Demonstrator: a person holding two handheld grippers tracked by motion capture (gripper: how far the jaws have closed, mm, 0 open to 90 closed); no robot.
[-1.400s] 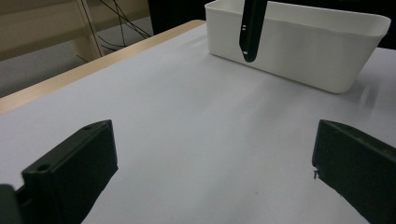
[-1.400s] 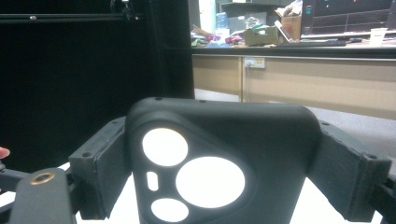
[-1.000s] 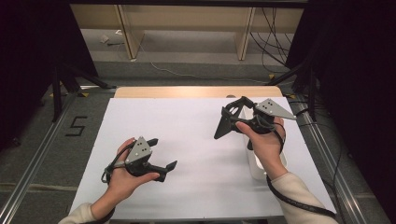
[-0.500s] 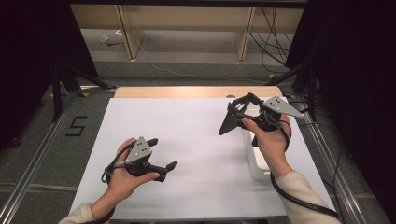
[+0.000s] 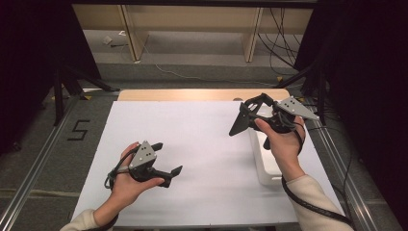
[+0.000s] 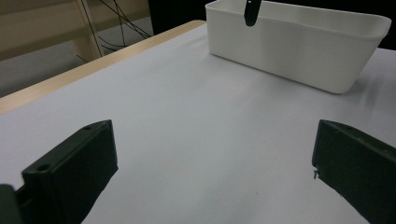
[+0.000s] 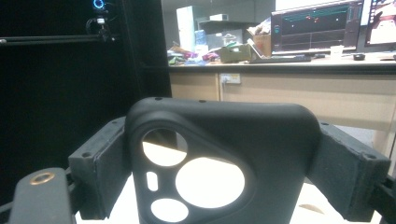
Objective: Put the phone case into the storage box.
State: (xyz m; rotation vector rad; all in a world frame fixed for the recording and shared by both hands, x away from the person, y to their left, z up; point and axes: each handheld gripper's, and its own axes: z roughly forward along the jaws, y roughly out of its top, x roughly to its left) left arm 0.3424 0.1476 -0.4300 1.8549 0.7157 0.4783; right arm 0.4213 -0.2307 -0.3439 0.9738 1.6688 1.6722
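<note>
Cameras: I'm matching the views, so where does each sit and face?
High view: above the table's near side, looking down; both forearms, left gripper.
Left gripper view: between open jaws, facing the white plastic bin.
Right gripper view: right gripper clamps a black phone case, facing desks.
Shared: bin, case.

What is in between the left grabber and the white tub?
Nothing: from the left gripper to the white tub there is just bare white table cover, as the left gripper view shows.

Lab/recording rig: black curtains [image 5: 29,72] round a white-covered counter [image 5: 192,144], loose cables [image 5: 279,29] on floor, monitors [image 7: 317,23] with plots on a cluttered desk [image 7: 280,63] behind.
</note>
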